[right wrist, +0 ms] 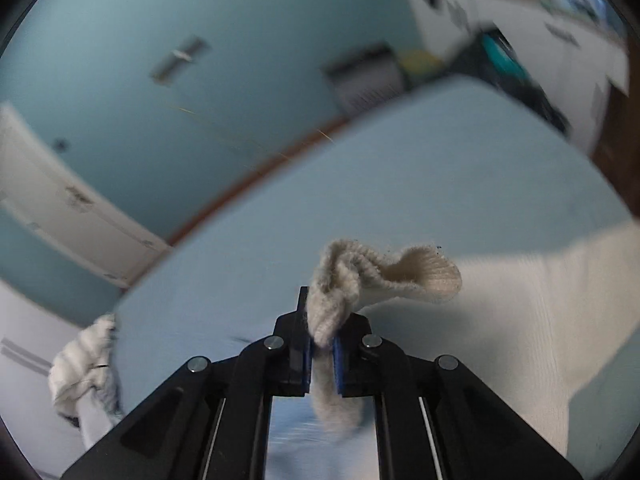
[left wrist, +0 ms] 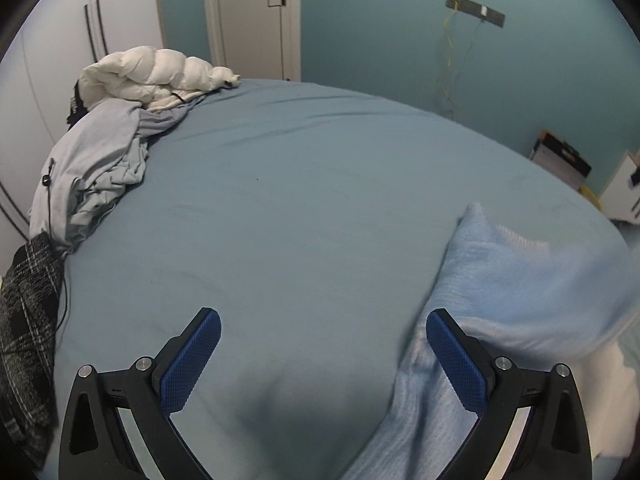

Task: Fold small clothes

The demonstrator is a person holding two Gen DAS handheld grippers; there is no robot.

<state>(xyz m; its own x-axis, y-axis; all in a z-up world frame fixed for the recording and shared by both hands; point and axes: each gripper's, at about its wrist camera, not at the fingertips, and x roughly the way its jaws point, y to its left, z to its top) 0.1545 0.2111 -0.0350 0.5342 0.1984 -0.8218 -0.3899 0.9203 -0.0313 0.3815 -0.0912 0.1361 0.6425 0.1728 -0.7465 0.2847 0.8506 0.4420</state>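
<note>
Left gripper: jaws spread wide, nothing between the blue textured pads. It hangs above the blue bed sheet. The right-hand finger sits just beside, possibly brushing, a light blue fleecy garment that lies blurred across the right side of the bed; contact cannot be confirmed.

At the far left edge of the bed: a dark plaid cloth, a heap of pale grey clothing, and behind it a bundled white duvet. A white wardrobe stands beyond, with a teal wall to its right.

Right gripper: jaws closed tight on a cream knitted sock. The ribbed cuff flares up and to the right of the fingertips; a short tail hangs below the pads. To the right of the gripper, a pale garment spreads on the sheet, blurred.

No legible writing, brand or label appears in either view.
</note>
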